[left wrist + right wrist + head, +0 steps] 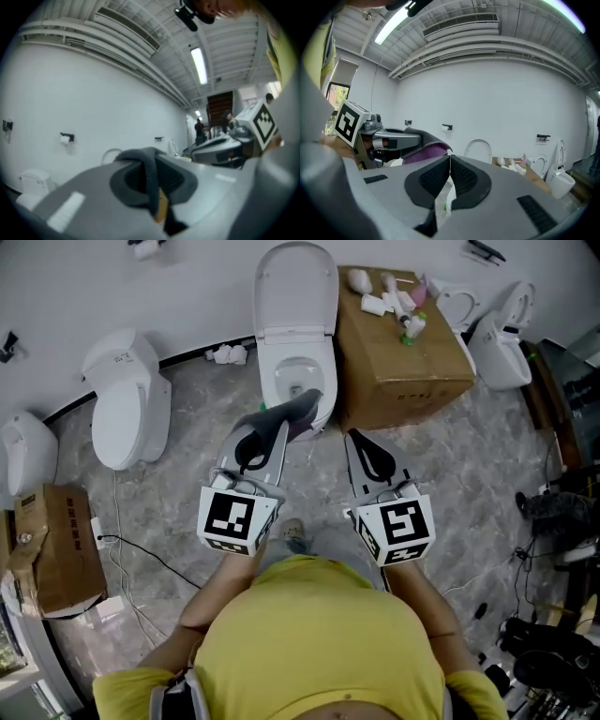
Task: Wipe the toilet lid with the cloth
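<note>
A white toilet stands against the far wall with its lid (296, 294) raised upright over the open bowl (298, 381). My left gripper (284, 423) is shut on a dark grey cloth (298, 409), held in the air just in front of the bowl. In the left gripper view the cloth (146, 171) drapes over and between the jaws of the left gripper (149, 159). My right gripper (352, 436) is shut and empty, to the right of the cloth. In the right gripper view the right gripper (449, 157) points at the raised lid (479, 150), with the cloth (425, 146) at its left.
A large cardboard box (398, 352) with bottles on top stands right of the toilet. More toilets stand at the left (127, 395), the far left (23, 451) and the right (502, 348). A smaller box (52, 545) and a cable (141, 554) lie on the marble floor.
</note>
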`<action>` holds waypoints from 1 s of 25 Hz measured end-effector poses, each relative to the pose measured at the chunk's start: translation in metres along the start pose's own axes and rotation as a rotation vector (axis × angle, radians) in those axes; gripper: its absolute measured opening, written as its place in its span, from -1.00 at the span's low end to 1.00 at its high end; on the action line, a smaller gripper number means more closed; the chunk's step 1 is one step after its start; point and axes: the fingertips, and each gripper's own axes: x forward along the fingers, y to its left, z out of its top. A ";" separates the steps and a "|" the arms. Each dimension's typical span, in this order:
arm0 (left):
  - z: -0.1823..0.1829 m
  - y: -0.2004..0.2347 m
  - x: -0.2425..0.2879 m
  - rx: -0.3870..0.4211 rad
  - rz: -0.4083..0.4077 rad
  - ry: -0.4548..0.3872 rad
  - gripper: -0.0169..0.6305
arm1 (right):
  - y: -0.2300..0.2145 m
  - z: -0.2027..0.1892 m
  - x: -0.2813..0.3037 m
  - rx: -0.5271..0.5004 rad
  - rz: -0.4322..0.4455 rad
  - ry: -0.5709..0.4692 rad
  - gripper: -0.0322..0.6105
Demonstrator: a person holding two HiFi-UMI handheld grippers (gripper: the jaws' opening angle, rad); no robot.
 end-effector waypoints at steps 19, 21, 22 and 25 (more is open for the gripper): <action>-0.007 0.052 0.038 -0.015 0.055 0.004 -0.89 | -0.022 0.007 0.065 -0.001 0.032 -0.015 -0.84; -0.010 0.055 0.046 -0.015 0.057 0.005 -0.89 | -0.027 0.005 0.073 -0.001 0.037 -0.016 -0.84; -0.012 0.057 0.050 -0.016 0.058 0.006 -0.89 | -0.030 0.004 0.078 -0.001 0.041 -0.017 -0.84; -0.016 0.069 0.071 -0.021 0.066 0.012 -0.89 | -0.042 0.003 0.101 -0.001 0.054 -0.013 -0.84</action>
